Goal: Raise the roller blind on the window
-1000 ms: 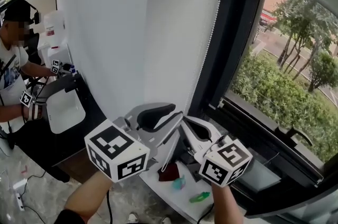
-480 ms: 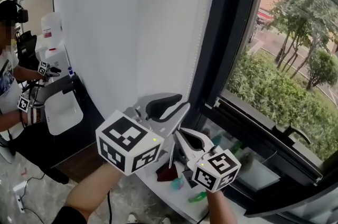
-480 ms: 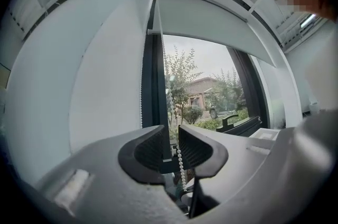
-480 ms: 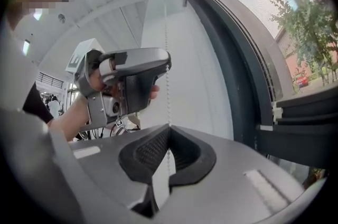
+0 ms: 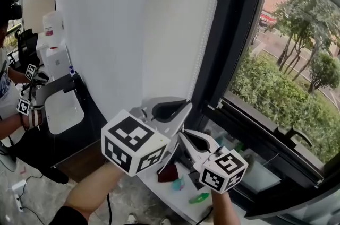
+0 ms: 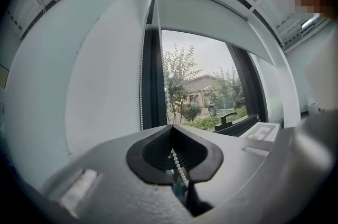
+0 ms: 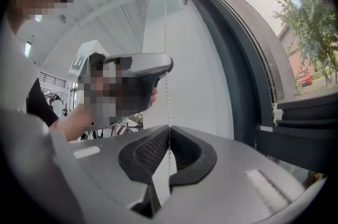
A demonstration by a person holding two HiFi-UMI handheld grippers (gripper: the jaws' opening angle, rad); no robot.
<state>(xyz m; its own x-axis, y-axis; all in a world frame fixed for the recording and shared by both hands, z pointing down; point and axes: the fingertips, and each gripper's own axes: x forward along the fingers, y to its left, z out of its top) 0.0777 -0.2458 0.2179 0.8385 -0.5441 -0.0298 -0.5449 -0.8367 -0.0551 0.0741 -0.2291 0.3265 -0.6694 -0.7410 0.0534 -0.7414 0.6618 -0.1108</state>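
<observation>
The white roller blind [image 5: 175, 33] hangs partly lowered over the black-framed window; in the left gripper view its lower edge [image 6: 206, 17] sits high in the opening. The bead chain [image 5: 204, 38] runs down the blind's right edge. My left gripper [image 5: 187, 107] is the upper one. Its jaws are closing, and the chain [image 6: 177, 162] passes between the pads, which meet at the tips [image 6: 172, 127]. Just below, my right gripper [image 5: 180, 135] is shut on the same chain [image 7: 166, 33], which rises straight out of the jaw tips [image 7: 169, 128].
Under my grippers is a white sill [image 5: 170, 195] with a dark red cloth [image 5: 169, 172], a teal item [image 5: 178, 183] and a green item [image 5: 200, 198]. A window handle [image 5: 297, 136] sticks out at the right. Another person [image 5: 10, 91] works at a white desk [image 5: 62, 110] at the far left.
My left gripper's jaws have come together around the bead chain and it has shifted slightly up and right. My right gripper has dropped a little, still closed on the chain.
</observation>
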